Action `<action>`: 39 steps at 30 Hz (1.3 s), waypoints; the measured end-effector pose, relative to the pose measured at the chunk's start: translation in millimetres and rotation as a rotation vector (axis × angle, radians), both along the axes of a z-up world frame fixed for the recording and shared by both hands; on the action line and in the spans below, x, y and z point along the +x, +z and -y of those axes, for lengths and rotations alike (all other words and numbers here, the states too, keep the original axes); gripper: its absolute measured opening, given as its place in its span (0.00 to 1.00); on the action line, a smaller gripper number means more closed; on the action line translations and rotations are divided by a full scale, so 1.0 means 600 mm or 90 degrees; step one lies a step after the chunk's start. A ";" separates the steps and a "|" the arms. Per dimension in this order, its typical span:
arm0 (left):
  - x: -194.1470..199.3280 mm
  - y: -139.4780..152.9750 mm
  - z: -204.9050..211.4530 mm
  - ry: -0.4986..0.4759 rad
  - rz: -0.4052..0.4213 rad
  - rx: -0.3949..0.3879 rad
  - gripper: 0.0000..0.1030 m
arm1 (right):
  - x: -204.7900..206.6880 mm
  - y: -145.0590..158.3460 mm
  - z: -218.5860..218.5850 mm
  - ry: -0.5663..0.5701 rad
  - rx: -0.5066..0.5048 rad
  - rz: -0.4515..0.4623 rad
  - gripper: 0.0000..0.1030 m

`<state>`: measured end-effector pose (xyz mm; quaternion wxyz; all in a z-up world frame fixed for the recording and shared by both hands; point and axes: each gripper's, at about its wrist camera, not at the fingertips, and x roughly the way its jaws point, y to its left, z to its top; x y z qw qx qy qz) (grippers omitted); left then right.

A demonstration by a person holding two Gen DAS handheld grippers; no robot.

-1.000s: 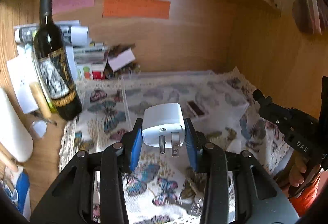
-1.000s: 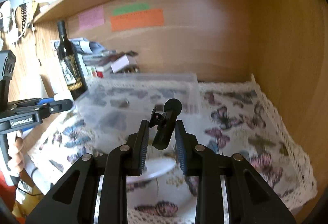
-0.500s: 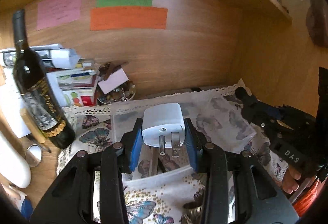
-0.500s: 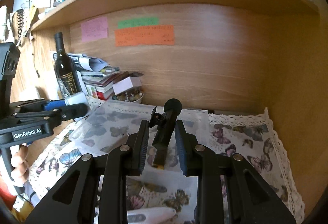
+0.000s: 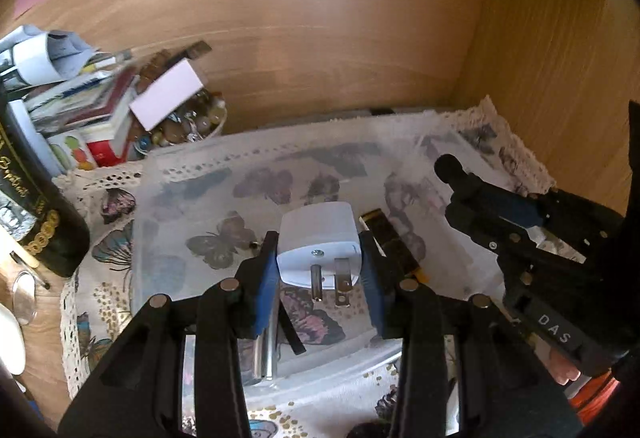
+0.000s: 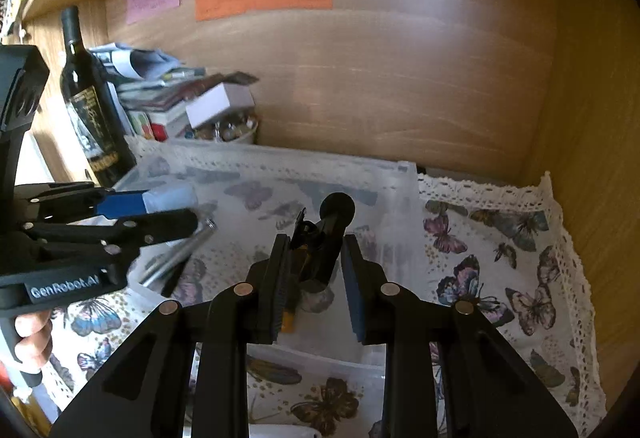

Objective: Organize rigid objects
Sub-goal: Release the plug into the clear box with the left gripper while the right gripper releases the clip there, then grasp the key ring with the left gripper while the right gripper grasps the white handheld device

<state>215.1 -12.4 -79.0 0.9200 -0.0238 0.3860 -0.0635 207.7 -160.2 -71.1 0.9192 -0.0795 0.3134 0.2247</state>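
My left gripper (image 5: 320, 270) is shut on a white plug adapter (image 5: 318, 244), prongs toward the camera, held above a clear plastic bin (image 5: 248, 173). My right gripper (image 6: 314, 270) is shut on a black clip mount with a round knob (image 6: 326, 234), also over the bin (image 6: 400, 189). Inside the bin lie a silver metal rod (image 6: 180, 258) and a dark brown bar with an orange end (image 5: 394, 242). Each gripper shows in the other's view: the right one in the left wrist view (image 5: 472, 197), the left one in the right wrist view (image 6: 168, 205).
A wine bottle (image 6: 86, 101) stands at the left by a stack of papers and boxes (image 6: 168, 97) and a bowl of small items (image 5: 188, 121). A butterfly cloth (image 6: 500, 262) covers the surface. Wooden walls close the back and right.
Both grippers moved forward and tipped down over the bin, each still holding its object. The bin's contents have come into view below them.
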 end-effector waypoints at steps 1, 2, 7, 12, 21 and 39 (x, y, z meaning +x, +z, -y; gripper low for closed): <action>0.004 -0.005 0.004 -0.001 -0.004 0.006 0.37 | 0.002 -0.003 -0.001 0.000 -0.002 -0.004 0.23; 0.006 -0.009 0.007 -0.003 -0.007 0.009 0.37 | 0.005 -0.005 -0.001 0.000 -0.003 -0.007 0.23; 0.014 -0.021 0.017 -0.006 -0.016 0.022 0.37 | 0.013 -0.015 -0.003 -0.006 -0.012 -0.020 0.23; 0.009 -0.017 0.019 -0.004 -0.007 0.031 0.37 | 0.013 -0.019 -0.003 -0.010 -0.016 -0.026 0.24; -0.030 0.022 0.019 -0.004 0.038 0.037 0.51 | -0.014 0.010 0.002 -0.025 -0.009 0.014 0.47; -0.228 0.054 -0.096 0.090 0.129 0.063 0.93 | -0.184 0.018 -0.032 0.050 0.006 0.074 0.82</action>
